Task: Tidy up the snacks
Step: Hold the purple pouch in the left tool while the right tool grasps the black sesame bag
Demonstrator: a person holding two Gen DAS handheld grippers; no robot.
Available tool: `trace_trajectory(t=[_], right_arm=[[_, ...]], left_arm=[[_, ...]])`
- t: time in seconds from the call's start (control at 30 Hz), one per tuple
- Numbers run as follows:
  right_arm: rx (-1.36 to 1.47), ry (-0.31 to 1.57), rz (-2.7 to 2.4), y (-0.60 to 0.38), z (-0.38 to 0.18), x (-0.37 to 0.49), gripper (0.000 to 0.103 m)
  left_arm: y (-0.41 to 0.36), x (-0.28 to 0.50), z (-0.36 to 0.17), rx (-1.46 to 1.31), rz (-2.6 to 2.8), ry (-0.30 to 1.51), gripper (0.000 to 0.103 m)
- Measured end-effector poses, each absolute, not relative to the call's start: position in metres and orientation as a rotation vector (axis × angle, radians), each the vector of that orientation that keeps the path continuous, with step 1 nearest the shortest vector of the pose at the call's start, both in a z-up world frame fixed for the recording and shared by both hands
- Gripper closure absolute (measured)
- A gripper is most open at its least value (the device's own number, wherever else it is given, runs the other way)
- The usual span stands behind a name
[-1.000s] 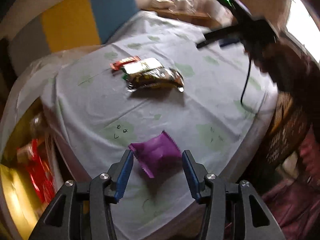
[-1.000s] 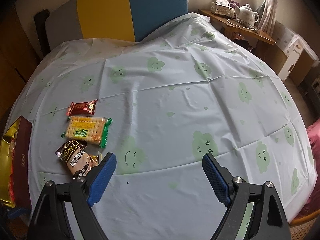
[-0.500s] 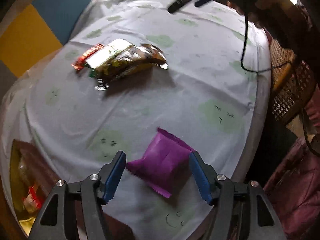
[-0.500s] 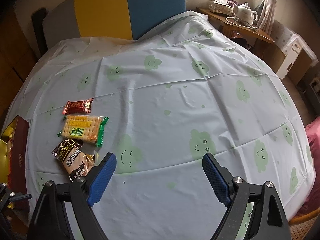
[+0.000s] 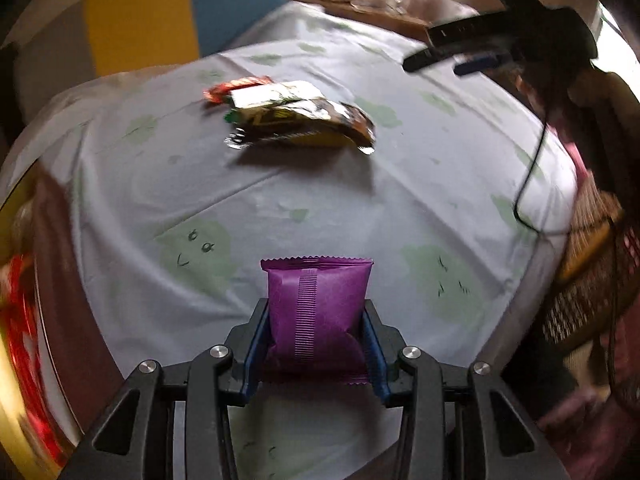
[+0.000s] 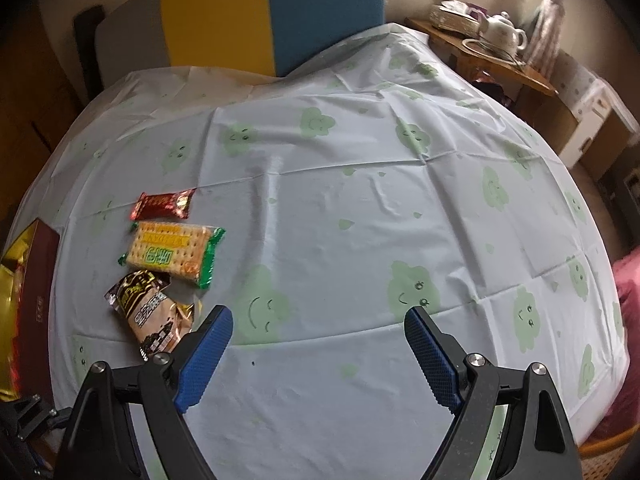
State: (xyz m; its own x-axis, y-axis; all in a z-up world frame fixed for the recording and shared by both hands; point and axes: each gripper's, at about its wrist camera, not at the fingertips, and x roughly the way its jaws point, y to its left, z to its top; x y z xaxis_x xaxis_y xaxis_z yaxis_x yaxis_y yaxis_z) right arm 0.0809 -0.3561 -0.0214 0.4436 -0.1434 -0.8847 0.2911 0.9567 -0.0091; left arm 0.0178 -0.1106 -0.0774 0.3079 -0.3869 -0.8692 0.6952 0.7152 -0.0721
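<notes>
White tablecloth (image 6: pixel 360 208) with green smiley clouds covers the table in both views; yellow and blue panels behind it, upper centre.

Right wrist view, left to right: red-and-gold box (image 6: pixel 28 280) at the left edge, partly cut off. Just right of it, three snacks in a column on the cloth: small red wrapper (image 6: pixel 164 205) on top, yellow-green cracker pack (image 6: pixel 174 254) below it, brown-gold packet (image 6: pixel 154 314) lowest, close to the left blue pad. Right gripper (image 6: pixel 318 354) at lower centre, jaws spread wide, nothing between them, only bare cloth. Side table with white teapot (image 6: pixel 502 32) at upper right.

Left wrist view, blurry: box at the left edge, the three snacks bunched at upper centre. Left gripper (image 5: pixel 316 350) at lower centre has just been closing; both blue pads press the sides of the purple snack packet (image 5: pixel 318 308), which stands up between them, crimped top edge toward frame centre. Other gripper and a dark cable at upper right.
</notes>
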Motion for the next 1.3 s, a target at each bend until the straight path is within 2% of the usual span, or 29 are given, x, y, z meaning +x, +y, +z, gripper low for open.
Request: trace_trajectory(t=[0.47,0.7,0.8,0.83,0.93,1.13,1.3], right_arm=[[-0.009,1.138,0.134,-0.274,-0.03,0.101,0.015],[-0.165,1.247,0.204,-0.242,-0.061,0.146,0.016],[-0.176,1.271,0.186,-0.239,-0.079,0.156,0.035],[-0.18,1.281,0.172,-0.238,-0.083,0.157,0.046],[-0.162,1.28,0.221,-0.234,-0.077,0.143,0.06],[-0.206,1.285,0.331,-0.224,-0.082,0.092,0.059],[-0.179,1.28,0.313,-0.227,-0.083,0.087,0.058]], left_arm=[[-0.1,0.014,-0.079,0.237,-0.703,0.974,0.059],[-0.098,0.014,-0.079,0.213,-0.701,0.967,0.059],[-0.093,0.014,-0.079,0.187,-0.705,0.968,0.059],[-0.092,0.014,-0.079,0.18,-0.707,0.968,0.059],[-0.089,0.015,-0.079,0.16,-0.711,0.969,0.059],[-0.089,0.016,-0.08,0.146,-0.699,0.967,0.059],[-0.091,0.016,-0.08,0.159,-0.686,0.967,0.059]])
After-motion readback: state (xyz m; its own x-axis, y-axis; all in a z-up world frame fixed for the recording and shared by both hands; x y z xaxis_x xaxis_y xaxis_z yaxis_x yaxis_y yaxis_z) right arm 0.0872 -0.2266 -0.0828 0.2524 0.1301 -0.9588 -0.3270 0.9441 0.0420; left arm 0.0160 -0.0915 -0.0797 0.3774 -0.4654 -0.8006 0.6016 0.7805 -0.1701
